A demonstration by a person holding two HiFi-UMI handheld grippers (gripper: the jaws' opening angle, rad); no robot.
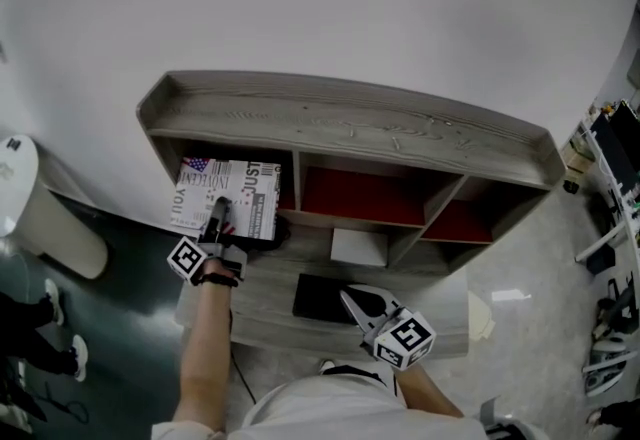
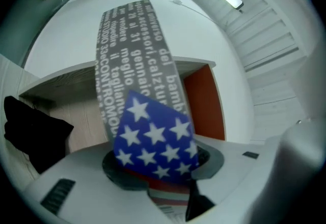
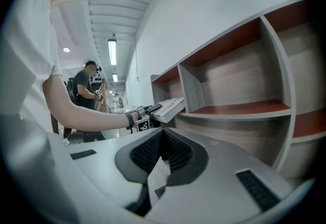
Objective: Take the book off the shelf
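From the head view, the left gripper [image 1: 218,220] reaches to the left-hand compartment of the grey shelf [image 1: 340,118]. The book [image 1: 228,196] is at the mouth of that compartment, printed cover facing up. Its near edge sticks out past the shelf front and into the gripper. The right gripper [image 1: 352,306] hangs lower down, well apart from the book, over a ledge where a flat black object [image 1: 315,300] lies.

The left gripper view shows the book's starred blue corner sitting right between the jaws, which are clamped on it. The grey lettered cover runs away from them towards the shelf, with a red back panel [image 2: 204,101] beside it.

In the right gripper view the ribbed pads are pressed together with nothing between them. The book shows far off to the left in the other gripper, tilted and jutting out from the end of the shelf.
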